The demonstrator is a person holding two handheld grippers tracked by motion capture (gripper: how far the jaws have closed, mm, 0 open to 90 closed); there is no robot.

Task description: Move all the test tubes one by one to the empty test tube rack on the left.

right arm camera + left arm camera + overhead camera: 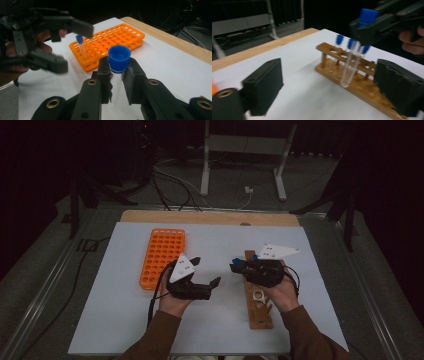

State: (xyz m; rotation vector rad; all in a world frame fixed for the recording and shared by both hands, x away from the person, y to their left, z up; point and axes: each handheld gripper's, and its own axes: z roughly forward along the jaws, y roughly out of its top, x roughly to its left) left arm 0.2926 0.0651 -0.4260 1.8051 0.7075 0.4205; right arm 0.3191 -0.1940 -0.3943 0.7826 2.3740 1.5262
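- The right claw (117, 75) is clenched on a clear glass test tube with a blue cap (119, 58). The grip sits just under the cap, and the tube hangs down below the jaws, as the left gripper view shows (350, 65).
- The left claw (206, 271) is released, with nothing between its two black jaws. It stands just beside the right claw, on the side of the orange plastic rack with many round holes (162, 256).
- The step in hand, as I judge it, is to pass the tube from the right claw to the left one, so that it can go into the orange rack.
- To do this well, the left claw should come to the bare glass below the right claw, not to the cap. The two grips then do not meet.
- The left jaws should close slowly and squarely on the glass, because a round, smooth tube slips easily.
- The right claw should let go only when the left one holds firmly. Otherwise the tube may fall on the white worktop (215, 330).
- The long wooden rack with blue-capped tubes (352, 75) stands right under the held tube. The tube should be kept high enough that its bottom does not strike this rack.
- One tube (80, 48) already stands in the orange rack, beyond the left claw. A free hole away from it is the safer choice.
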